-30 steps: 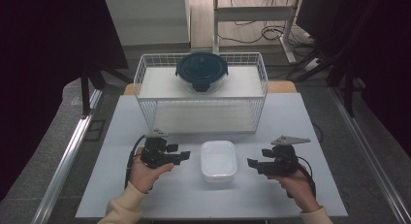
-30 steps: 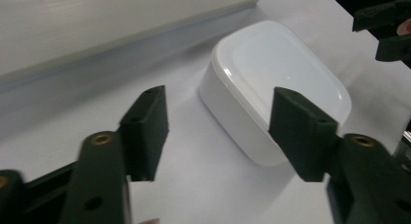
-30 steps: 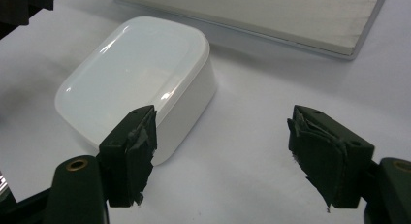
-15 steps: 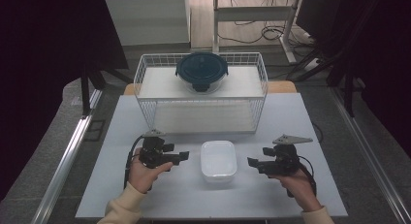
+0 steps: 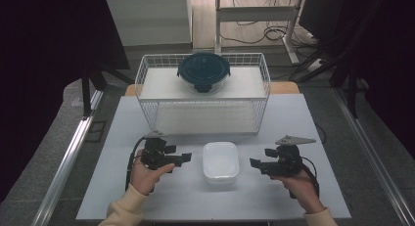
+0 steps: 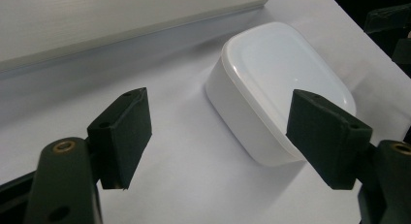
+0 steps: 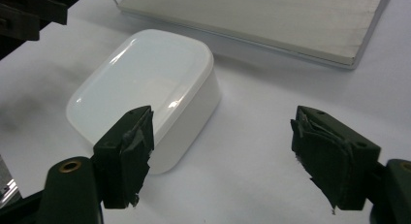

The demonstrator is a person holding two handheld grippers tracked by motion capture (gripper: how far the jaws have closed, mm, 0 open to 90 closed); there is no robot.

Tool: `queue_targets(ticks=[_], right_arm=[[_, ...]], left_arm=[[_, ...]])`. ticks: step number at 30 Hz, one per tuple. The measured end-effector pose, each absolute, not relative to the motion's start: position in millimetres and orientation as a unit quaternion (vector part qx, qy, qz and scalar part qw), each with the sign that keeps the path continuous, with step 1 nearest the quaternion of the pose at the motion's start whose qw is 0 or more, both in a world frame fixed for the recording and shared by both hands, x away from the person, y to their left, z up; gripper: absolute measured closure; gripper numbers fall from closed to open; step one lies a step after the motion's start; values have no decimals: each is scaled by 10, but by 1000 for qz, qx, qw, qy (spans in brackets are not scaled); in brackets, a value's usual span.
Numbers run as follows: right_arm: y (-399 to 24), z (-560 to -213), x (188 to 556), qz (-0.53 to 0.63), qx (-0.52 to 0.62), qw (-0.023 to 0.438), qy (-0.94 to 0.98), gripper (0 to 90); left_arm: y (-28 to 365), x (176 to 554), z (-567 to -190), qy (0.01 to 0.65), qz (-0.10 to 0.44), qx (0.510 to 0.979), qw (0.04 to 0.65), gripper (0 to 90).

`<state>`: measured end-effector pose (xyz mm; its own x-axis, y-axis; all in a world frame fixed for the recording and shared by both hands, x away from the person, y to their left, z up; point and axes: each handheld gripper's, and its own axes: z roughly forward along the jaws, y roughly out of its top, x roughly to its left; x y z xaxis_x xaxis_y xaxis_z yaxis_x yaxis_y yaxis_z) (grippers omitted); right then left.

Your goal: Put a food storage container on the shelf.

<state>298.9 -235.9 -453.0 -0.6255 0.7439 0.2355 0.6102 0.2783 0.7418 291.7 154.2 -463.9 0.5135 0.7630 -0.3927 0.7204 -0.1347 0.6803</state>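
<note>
We hold the left gripper (image 5: 185, 158) low over the white table (image 5: 122, 138), its jaws spread wide with nothing between the pads; they have just been opening. In the left gripper view its two black pads (image 6: 123, 132) frame bare tabletop, and the white lidded container (image 6: 281, 83) lies just beyond the far pad, not touched. Our right gripper (image 5: 254, 163) mirrors it on the other side, jaws likewise parted and gripping nothing; its pads (image 7: 127, 151) look frayed at the edges in the right gripper view, and the container (image 7: 145, 83) sits ahead of one pad, apart from it.

Seen from the high view, the white lidded container (image 5: 220, 160) rests flat on the table between our two grippers, near the front edge, with both sets of jaws pointing inward toward it. Behind it stands a white wire basket (image 5: 147, 84), and on the basket's top sits a round glass bowl with a dark blue lid (image 5: 203, 71), well apart from our hands
</note>
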Motion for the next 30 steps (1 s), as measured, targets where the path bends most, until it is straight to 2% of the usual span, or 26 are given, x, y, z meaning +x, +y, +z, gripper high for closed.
queue_targets(ticks=[12, 23, 30], right_arm=[[-2217, -4520, 3034, 432, 419, 45, 797, 295], [-1995, -4552, 3249, 438, 442, -8, 783, 323], [-1882, -4726, 3330, 420, 457, -40, 783, 358]], left_arm=[[1475, 2960, -4677, 498, 4, 746, 442, 251], [1373, 3117, -4790, 516, -55, 724, 454, 274], [1304, 3157, -4887, 520, -86, 718, 454, 307]])
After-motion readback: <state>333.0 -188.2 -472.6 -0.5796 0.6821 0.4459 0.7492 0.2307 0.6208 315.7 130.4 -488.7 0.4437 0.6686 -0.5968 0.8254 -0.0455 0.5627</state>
